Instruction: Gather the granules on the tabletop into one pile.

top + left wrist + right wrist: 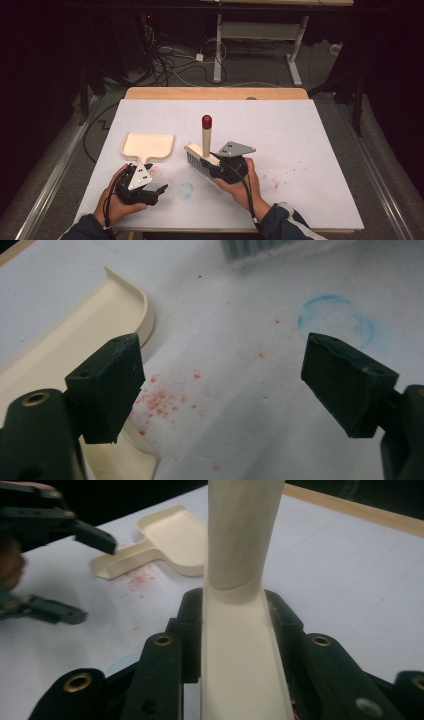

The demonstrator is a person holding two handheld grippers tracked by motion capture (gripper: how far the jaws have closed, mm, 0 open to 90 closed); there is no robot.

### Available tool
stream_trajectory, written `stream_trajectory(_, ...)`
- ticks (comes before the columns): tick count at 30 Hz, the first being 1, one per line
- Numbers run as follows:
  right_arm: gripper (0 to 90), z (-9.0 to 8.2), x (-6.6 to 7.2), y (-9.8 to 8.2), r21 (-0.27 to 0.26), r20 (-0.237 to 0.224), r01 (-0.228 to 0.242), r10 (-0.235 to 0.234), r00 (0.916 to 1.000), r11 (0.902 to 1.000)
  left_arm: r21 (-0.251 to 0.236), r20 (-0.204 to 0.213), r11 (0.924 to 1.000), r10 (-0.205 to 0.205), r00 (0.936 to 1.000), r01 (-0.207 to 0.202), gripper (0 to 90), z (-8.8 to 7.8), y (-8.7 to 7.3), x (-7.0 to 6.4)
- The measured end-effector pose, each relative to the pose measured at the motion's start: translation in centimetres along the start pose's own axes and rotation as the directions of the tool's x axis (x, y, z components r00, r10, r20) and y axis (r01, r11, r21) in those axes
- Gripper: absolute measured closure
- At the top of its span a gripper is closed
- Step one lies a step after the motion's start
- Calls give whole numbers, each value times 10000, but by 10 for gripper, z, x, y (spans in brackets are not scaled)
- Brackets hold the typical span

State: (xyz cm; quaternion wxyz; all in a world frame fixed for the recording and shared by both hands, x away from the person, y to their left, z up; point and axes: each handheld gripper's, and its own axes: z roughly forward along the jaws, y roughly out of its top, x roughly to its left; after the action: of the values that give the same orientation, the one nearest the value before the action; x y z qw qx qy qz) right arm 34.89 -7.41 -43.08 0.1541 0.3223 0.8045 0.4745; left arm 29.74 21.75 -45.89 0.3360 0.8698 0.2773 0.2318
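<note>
Right, R gripper (pixel 220 167) clamped on the brush (pixel 201 159), bristles down mid-table beside red crumbs (pixel 159 402). L gripper (pixel 150 192) gaping wide, nothing in it, next to the dustpan (pixel 148 146). Pan looks light, stiff plastic, prob slippy; take its handle.

Cream dustpan (pixel 148 146) at ten o'clock. Cream brush (pixel 202 152) at centre, grey bristles, red cap on handle tip. White table sheet (pixel 300 145), pale wood edge at twelve o'clock. Red speckles (pixel 159 401) and faint blue ring (pixel 336 320) on sheet near six o'clock. Black grippers, grey plates.
</note>
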Motion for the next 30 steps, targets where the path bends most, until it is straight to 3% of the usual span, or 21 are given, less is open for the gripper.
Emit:
stream_trajectory(3,672,11,-4,-5,55,759,-445,440,9961,9990,51,38,10000,73,10000,-73,168,1,0,-1)
stream_trajectory(6,670,13,-10,-7,-55,1568,-784,783,9845,9969,80,14,9999,72,10000,-72,170,1,0,0)
stream_trajectory(13,671,-6,-16,-16,8,1988,-1439,1409,9699,9896,239,-74,9996,128,9999,-126,172,1,-1,-1)
stream_trajectory(15,671,-15,-16,-22,-113,2200,-1642,1626,9619,9864,276,-68,9995,121,9999,-119,172,1,-1,0)
stream_trajectory(17,672,-23,-19,-24,-17,2069,-1785,1749,9626,9839,283,-83,9995,141,9999,-139,172,1,-1,-1)
stream_trajectory(18,672,-27,-19,-25,-17,2048,-2020,1981,9586,9794,285,-78,9995,144,9999,-142,172,1,-1,-1)
stream_trajectory(23,673,-39,-23,-25,-193,1537,-2016,2021,9672,9793,271,-52,9995,180,9998,-179,172,2,1,-1)
stream_trajectory(26,672,-45,-23,-17,-417,1299,-1578,1620,9782,9866,252,-44,9995,178,9998,-177,172,2,1,0)
stream_trajectory(30,672,-53,-28,-4,-457,920,-620,660,9936,9970,238,-68,9996,119,9999,-117,171,2,0,1)
